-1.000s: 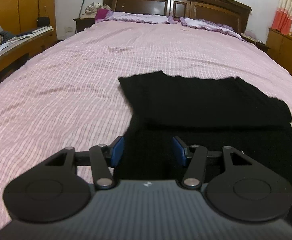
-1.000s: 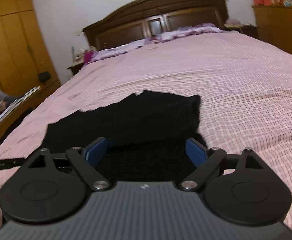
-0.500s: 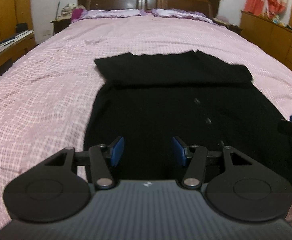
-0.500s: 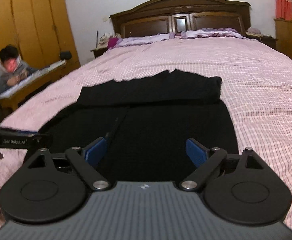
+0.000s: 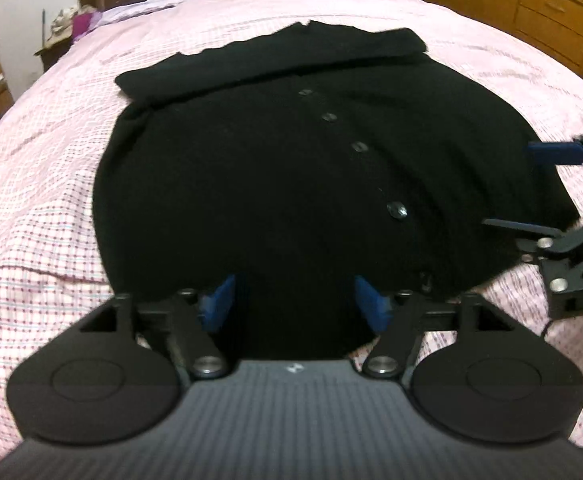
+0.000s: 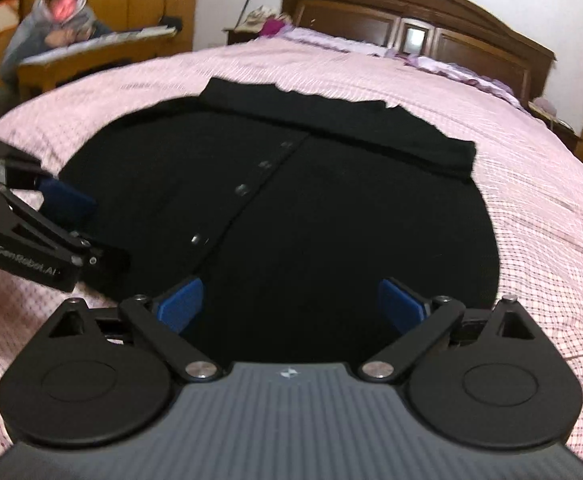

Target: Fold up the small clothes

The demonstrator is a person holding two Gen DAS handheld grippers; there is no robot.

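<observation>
A black cardigan is lying flat on the pink checked bed, its far part folded over into a band and its buttons running down the middle. The left gripper is hanging over the near hem, jaws standing apart with nothing between them but the cloth below. The right gripper is hanging over the same hem further right, jaws spread wide and empty. A person is sitting at a desk beyond the bed.

I read "GenRobot.AI" in pale letters on the black metal body of my left gripper. Nothing else I see carries legible writing.
</observation>
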